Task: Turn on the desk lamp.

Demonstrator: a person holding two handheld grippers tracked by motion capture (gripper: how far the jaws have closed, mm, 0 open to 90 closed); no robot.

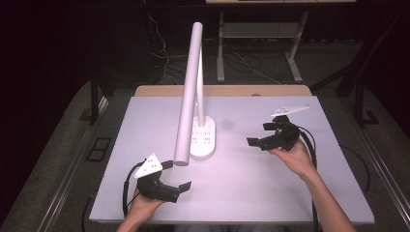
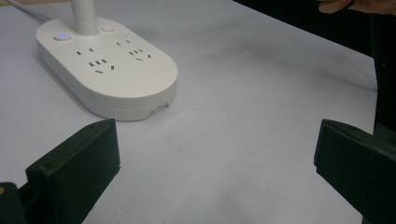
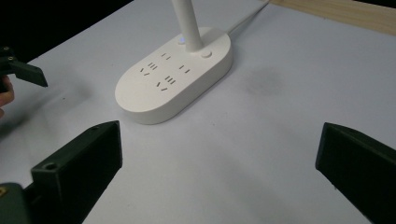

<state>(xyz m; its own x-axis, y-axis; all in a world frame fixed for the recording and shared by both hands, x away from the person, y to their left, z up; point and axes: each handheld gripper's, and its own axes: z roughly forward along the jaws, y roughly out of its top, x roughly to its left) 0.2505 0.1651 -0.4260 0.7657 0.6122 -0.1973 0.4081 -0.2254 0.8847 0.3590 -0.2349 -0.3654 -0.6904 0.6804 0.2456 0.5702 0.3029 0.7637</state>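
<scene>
The jaws of both grippers are wide apart and hold nothing. The left gripper [image 1: 175, 175] sits low in the high view, a bit left of the middle, in the person's left hand [image 1: 140, 205]. The right gripper [image 1: 261, 134] is at the right of the middle, held in the right hand [image 1: 296, 158], and it points toward the lamp.

The white desk lamp [image 1: 191, 92] stands near the middle of the tabletop [image 1: 251, 193]. Its flat oval base [image 1: 205, 140] has plug holes on top. A thin post goes up from the back of the base, and a long white tube leans down from the top toward the lower left. The end of the tube hangs just beside the left gripper in the picture.

In the left gripper view the base [image 2: 109, 74] is at the upper left, well ahead of the two black jaws, with bare tabletop [image 2: 243, 140] between them. In the right gripper view the base [image 3: 173, 77] is at the upper middle, apart from the jaws. The tip of the other gripper [image 3: 21, 70] shows at the left edge.
</scene>
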